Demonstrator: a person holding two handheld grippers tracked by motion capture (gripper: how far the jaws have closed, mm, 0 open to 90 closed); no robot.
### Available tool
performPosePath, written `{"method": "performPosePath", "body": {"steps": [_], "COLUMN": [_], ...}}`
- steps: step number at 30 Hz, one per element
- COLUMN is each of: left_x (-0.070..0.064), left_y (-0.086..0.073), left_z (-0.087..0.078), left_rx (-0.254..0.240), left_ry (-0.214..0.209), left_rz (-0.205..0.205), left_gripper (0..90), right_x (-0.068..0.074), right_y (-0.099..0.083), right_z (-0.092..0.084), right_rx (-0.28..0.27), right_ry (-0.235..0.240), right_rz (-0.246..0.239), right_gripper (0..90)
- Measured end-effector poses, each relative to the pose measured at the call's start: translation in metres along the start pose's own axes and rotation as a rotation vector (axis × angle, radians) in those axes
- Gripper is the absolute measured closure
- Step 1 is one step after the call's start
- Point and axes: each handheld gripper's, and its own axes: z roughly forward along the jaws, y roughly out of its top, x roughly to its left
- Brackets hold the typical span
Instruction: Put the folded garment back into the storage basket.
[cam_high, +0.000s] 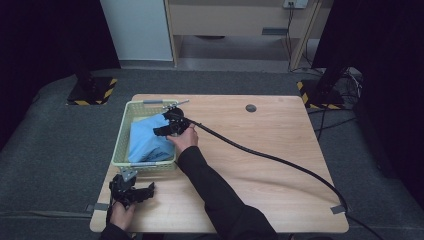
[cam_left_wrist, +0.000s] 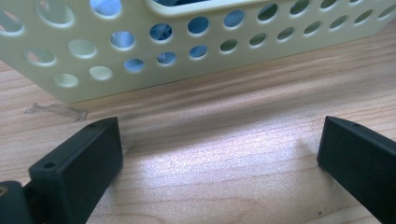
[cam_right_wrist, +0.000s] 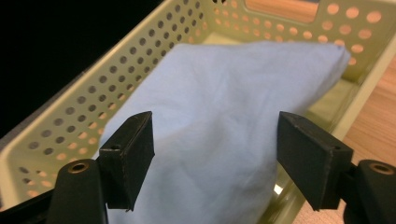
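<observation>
A pale green perforated basket (cam_high: 123, 131) stands on the left part of the wooden table (cam_high: 260, 130). Inside it lies a light blue folded cloth (cam_high: 146, 141). My right gripper (cam_high: 161, 131) hovers over the basket's right side, open, with the blue cloth (cam_right_wrist: 219, 116) just beyond its spread jaws and nothing gripped. My left gripper (cam_high: 145, 191) rests low near the table's front left corner, in front of the basket. It is open, its jaws wide over bare wood, facing the basket wall (cam_left_wrist: 140, 60).
A thick black cable (cam_high: 270, 157) runs from the right gripper across the table to its right front corner. A small dark round grommet (cam_high: 251, 108) sits near the far edge. A scrap of clear tape (cam_left_wrist: 56, 110) lies by the basket.
</observation>
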Motion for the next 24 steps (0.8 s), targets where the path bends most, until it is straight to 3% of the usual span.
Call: {"method": "performPosePath", "body": {"steps": [3, 11, 24], "left_x": [0.0, 0.0, 0.0], "left_y": [0.0, 0.0, 0.0], "left_z": [0.0, 0.0, 0.0], "left_rx": [0.0, -0.001, 0.0], "left_ry": [0.0, 0.0, 0.0], "left_rz": [0.0, 0.0, 0.0], "left_gripper": [0.0, 0.0, 0.0], "right_x": [0.0, 0.001, 0.006], "right_y": [0.002, 0.001, -0.001], "right_z": [-0.009, -0.021, -0.045], "right_rx": [-0.022, -0.03, -0.114], "right_ry": [0.025, 0.027, 0.034], "right_rz": [-0.002, -0.049, -0.09], "right_gripper": [28.4, 27.3, 23.4]}}
